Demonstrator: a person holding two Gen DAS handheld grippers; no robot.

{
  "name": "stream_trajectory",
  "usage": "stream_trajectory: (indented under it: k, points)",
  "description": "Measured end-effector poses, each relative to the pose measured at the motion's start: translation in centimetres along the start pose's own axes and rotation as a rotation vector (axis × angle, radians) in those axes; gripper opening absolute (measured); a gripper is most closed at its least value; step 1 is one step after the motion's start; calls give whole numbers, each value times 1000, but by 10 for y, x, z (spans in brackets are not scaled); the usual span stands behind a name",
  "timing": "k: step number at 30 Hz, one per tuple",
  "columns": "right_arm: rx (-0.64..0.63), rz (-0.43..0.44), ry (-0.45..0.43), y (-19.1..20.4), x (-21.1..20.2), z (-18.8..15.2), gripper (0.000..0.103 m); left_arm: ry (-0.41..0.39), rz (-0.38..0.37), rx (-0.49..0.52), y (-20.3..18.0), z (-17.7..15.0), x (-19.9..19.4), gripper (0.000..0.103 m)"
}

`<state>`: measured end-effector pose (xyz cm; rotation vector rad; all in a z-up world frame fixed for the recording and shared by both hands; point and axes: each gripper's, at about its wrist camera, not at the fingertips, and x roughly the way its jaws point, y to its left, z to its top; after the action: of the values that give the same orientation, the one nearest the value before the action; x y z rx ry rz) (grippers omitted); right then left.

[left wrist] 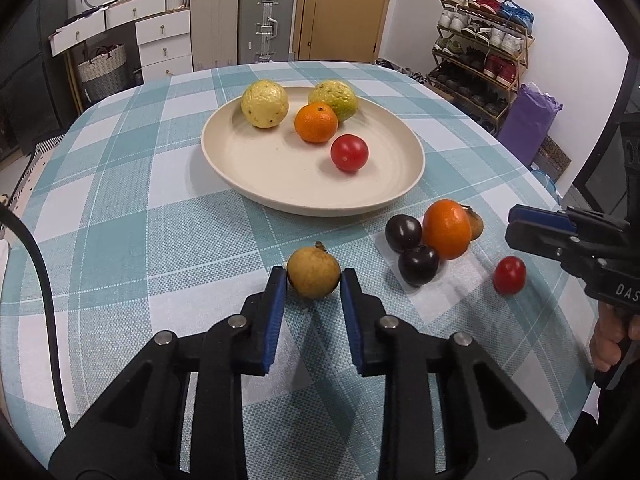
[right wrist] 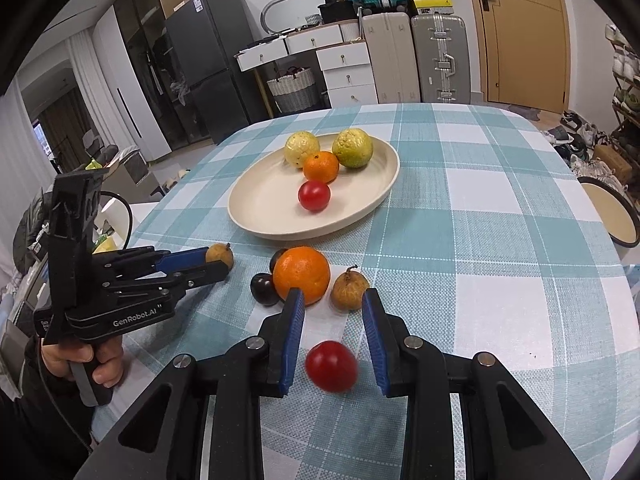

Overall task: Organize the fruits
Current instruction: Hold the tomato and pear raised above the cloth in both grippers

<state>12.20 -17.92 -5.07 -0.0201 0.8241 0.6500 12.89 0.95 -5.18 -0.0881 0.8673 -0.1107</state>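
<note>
A cream plate (left wrist: 280, 184) (right wrist: 260, 208) holds two yellow-green guavas, a small orange (left wrist: 316, 122) and a red tomato (left wrist: 349, 153). My left gripper (left wrist: 314, 276) is open, its tips on either side of a brown round fruit (left wrist: 313, 278) (right wrist: 220, 255) on the cloth; contact is unclear. My right gripper (right wrist: 334, 304) is open, and a loose red tomato (right wrist: 331, 366) (left wrist: 509, 275) lies between its fingers, untouched. Ahead of it lie a big orange (right wrist: 302, 275) (left wrist: 447, 229), two dark plums (left wrist: 403, 233) and a brown wrinkled fruit (right wrist: 350, 290).
The table has a teal and white checked cloth (left wrist: 160, 240). A round stool (right wrist: 612, 216) stands off the table's right side. Suitcases, drawers and a shoe rack (left wrist: 480, 48) stand behind the table.
</note>
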Motion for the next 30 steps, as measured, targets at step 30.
stream_trajectory:
  k: [30]
  points:
    - [-91, -21, 118, 10, 17, -24, 35, 38, 9, 15, -3, 0, 9, 34]
